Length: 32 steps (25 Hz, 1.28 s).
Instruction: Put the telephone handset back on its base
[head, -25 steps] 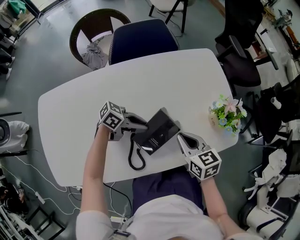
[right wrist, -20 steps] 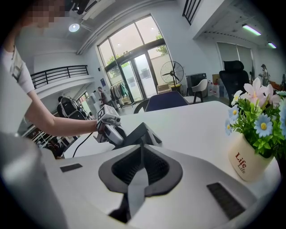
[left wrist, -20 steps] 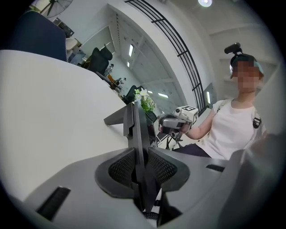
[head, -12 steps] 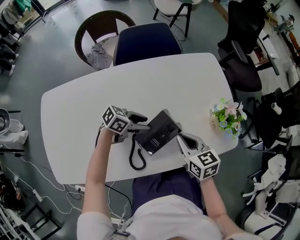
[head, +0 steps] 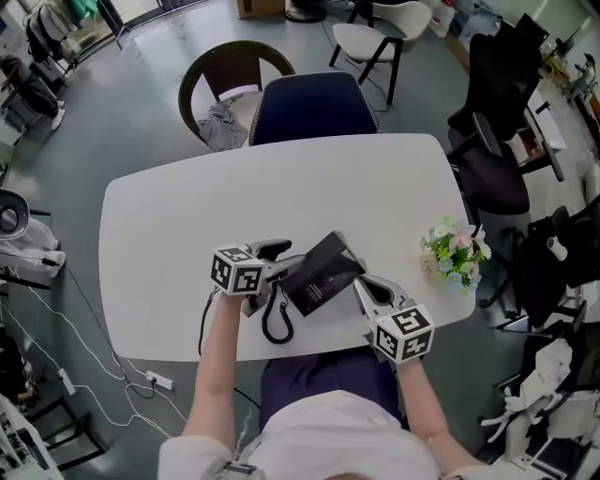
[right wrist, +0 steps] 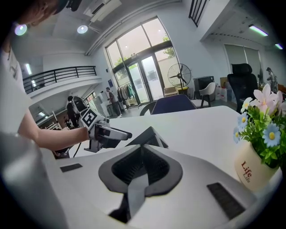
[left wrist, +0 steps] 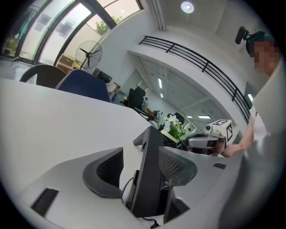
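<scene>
The left gripper's (left wrist: 139,157) jaws are opening around the black plastic telephone handset (left wrist: 149,183), seemingly leaving it seated on its black base (head: 330,277), while the empty right gripper (right wrist: 139,172) rests closed.

Bright room, clear pictures
Light comes from big windows (right wrist: 145,62) and round ceiling lamps (left wrist: 187,6). The white table (head: 281,187) shines softly. Both gripper views bend and go dark at the corners.

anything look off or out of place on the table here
Nothing spilled or damaged. The telephone sits askew on the table, its coiled cord looping close to the near edge. The left gripper is opening its jaws with the telephone between them.
</scene>
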### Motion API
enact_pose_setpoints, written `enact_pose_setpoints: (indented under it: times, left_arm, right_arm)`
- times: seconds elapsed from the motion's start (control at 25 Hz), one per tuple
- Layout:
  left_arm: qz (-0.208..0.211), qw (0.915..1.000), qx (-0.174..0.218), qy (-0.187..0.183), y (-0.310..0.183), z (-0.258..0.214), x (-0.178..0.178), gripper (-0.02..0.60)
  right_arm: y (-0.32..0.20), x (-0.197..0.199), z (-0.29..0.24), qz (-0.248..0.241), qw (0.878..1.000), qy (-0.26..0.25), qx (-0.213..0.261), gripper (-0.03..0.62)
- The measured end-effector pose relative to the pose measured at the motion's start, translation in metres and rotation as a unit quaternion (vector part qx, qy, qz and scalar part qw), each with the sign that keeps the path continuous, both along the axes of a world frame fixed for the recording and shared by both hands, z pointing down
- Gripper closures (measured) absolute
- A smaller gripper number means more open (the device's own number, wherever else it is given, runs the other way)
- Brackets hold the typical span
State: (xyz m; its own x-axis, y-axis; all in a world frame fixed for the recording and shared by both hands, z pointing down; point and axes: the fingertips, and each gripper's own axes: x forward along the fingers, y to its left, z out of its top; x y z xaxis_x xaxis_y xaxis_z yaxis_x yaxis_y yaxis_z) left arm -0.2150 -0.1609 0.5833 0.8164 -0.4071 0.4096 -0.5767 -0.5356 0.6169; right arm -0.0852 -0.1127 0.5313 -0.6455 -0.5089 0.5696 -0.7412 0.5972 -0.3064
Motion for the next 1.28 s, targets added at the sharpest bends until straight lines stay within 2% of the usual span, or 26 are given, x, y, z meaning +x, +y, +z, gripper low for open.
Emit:
enact_pose_setpoints:
  times: [0.16, 0.32, 0.52, 0.72, 1.08, 1.28]
  left_arm:
    - [-0.068, 0.996, 0.025, -0.052, 0.007, -0.005, -0.009, 0.328]
    - [-0.099, 0.9898, 0.047, -0.091, 0.019, -0.012, -0.005, 0.328]
    - [-0.168, 0.9822, 0.052, -0.065, 0.03, -0.029, 0.002, 0.328]
    - [-0.218, 0.9729, 0.065, -0.043, 0.034, -0.049, 0.006, 0.328]
    - [-0.286, 0.9523, 0.093, -0.052, 0.046, -0.079, 0.007, 0.334]
    - [-0.315, 0.9407, 0.112, -0.057, 0.051, -0.098, 0.013, 0.372]
  right_arm:
    - [0.001, 0.001, 0.001, -0.006, 1.0, -0.006, -0.002, 0.553]
    - [-0.006, 0.001, -0.003, -0.012, 1.0, -0.012, 0.007, 0.553]
    - [-0.015, 0.001, -0.014, -0.022, 0.999, -0.026, 0.022, 0.553]
    - [-0.02, 0.0, -0.024, -0.044, 0.998, -0.045, 0.026, 0.553]
    - [-0.03, 0.003, -0.045, -0.085, 0.994, -0.056, 0.046, 0.553]
    - [-0.033, 0.007, -0.051, -0.104, 0.992, -0.06, 0.047, 0.553]
